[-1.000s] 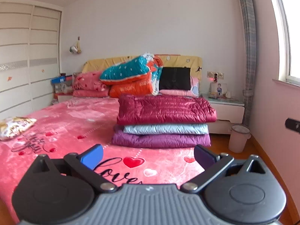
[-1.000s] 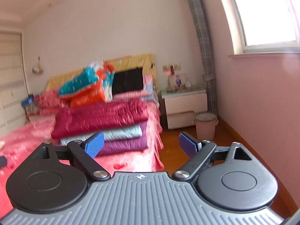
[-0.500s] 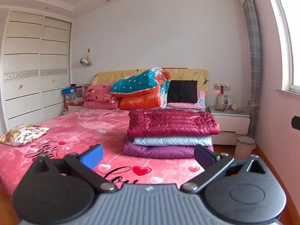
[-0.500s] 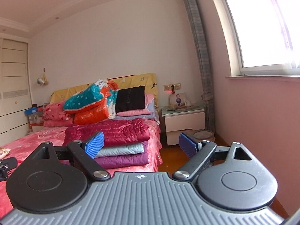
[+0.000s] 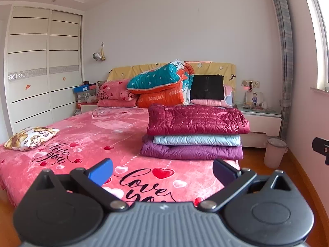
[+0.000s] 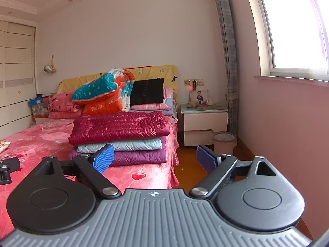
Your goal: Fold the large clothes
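Hidden: your right gripper [image 5: 320, 150] shows only as a black tip at the left view's edge.
Writing: "love you" on the pink heart-print bedspread [image 5: 92, 131]; "GOOD LUCK" on the orange-and-teal rolled quilt [image 5: 162, 84].
Clothes: maroon quilted jacket [image 5: 197, 119] tops the pale blue folded jacket [image 5: 196, 140] and the purple folded jacket [image 5: 191, 152] — long axis across the bed, near its right edge.
Tongs: your left gripper [image 5: 162, 170] and right one both apart, empty.

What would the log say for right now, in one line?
left gripper: open, empty | right gripper: open, empty | folded jackets: stacked on bed
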